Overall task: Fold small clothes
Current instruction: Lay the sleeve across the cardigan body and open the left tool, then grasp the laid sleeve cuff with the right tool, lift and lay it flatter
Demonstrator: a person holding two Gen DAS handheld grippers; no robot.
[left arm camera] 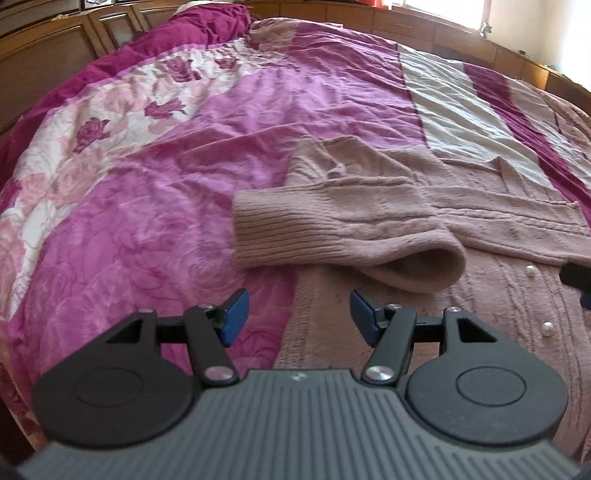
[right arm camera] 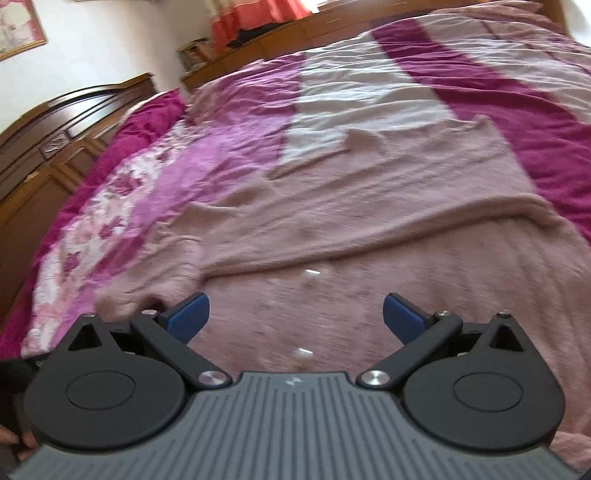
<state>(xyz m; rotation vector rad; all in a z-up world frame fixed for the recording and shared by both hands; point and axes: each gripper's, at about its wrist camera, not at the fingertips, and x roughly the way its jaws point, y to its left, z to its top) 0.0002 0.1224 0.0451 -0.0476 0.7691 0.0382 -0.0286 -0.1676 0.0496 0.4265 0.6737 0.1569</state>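
A dusty-pink knitted cardigan (left arm camera: 480,206) with pearl buttons (left arm camera: 530,271) lies flat on the bed. One sleeve (left arm camera: 332,229) is folded across its body, ribbed cuff pointing left. My left gripper (left arm camera: 298,308) is open and empty, just above the cardigan's near left edge, short of the folded sleeve. In the right wrist view the cardigan (right arm camera: 369,229) fills the middle, blurred by motion. My right gripper (right arm camera: 295,314) is wide open and empty, low over the cardigan's front.
The bed is covered with a magenta, pink and white floral quilt (left arm camera: 147,177). A wooden headboard (left arm camera: 44,55) and a wooden bed frame (right arm camera: 55,122) run along the far sides. A crumpled magenta cover (left arm camera: 214,26) lies at the head end.
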